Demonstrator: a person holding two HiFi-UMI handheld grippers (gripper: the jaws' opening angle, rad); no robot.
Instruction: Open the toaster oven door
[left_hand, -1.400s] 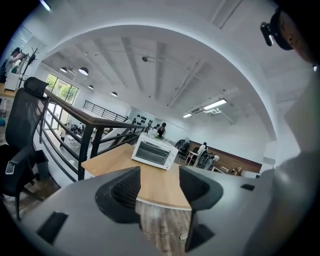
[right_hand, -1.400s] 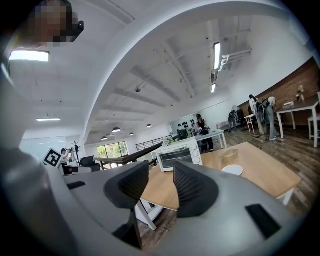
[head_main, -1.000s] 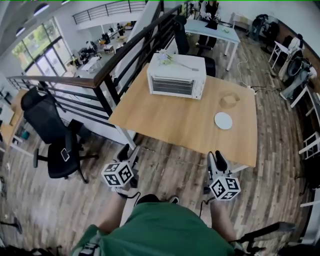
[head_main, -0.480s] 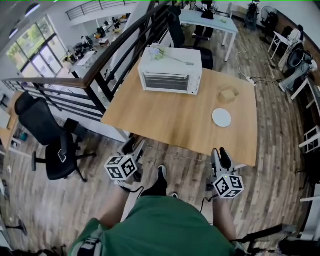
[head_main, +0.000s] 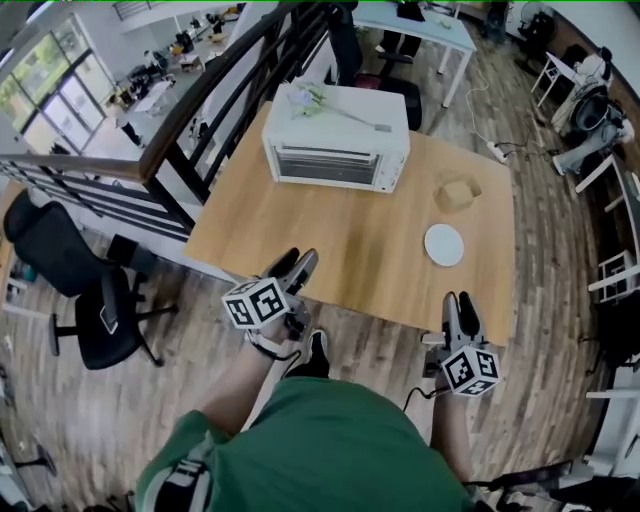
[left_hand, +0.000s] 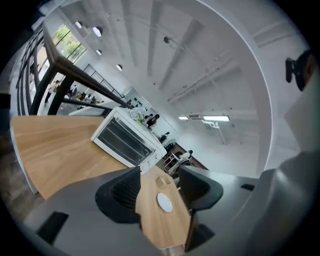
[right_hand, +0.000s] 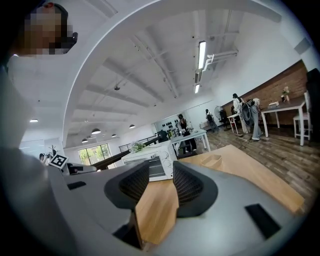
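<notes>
Toaster oven, a white boxy metal one with a glass front, stood at the far end of the light wooden rectangular table, and its door was shut. A sprig of green and white flowers lay on its top. To its right on the same tabletop sat a small square wooden bowl, and nearer the person a round white plate; the two were apart from each other and from the oven. The rest of the tabletop was bare wood.

The left gripper hung at the table's near edge with its dark jaws apart and nothing between them. The right gripper was at the near right edge, its jaws likewise parted and empty. Both pointed toward the oven, well short of it.

The table stood on a wood-plank floor. A dark metal railing with a wooden top rail ran along its left side, and a black office chair sat beyond it. A white desk stood behind the oven, and white frames lined the right wall. The person wore a green top.
</notes>
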